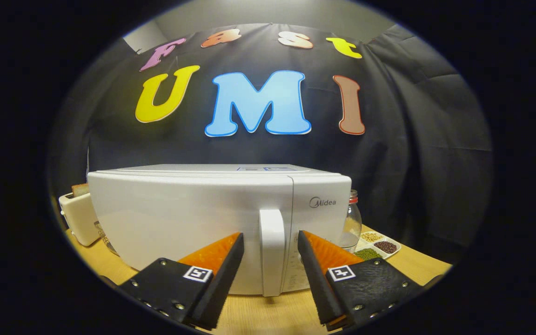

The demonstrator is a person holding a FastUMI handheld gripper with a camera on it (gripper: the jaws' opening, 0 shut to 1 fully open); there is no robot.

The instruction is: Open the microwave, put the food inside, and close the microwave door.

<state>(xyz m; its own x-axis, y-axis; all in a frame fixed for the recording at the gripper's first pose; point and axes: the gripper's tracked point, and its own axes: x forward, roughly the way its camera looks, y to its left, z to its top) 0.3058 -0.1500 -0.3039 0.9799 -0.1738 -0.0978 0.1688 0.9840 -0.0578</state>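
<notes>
A white microwave [189,218] stands on the wooden table [268,316], its door closed. Its upright white door handle [272,251] runs down the front, right of the door panel. My gripper [270,239] is open, its two orange and black fingers on either side of the handle, apart from it. The left fingertip [236,242] and the right fingertip [304,239] both leave a gap to the handle. Nothing is held between them. The microwave's control panel [317,232] lies right of the handle.
A cream toaster [79,218] with a slice of bread stands left of the microwave. To the microwave's right sit a glass jar [352,223] with a red lid and a white divided tray [378,245] of beans and grains. The table's edge runs behind the tray.
</notes>
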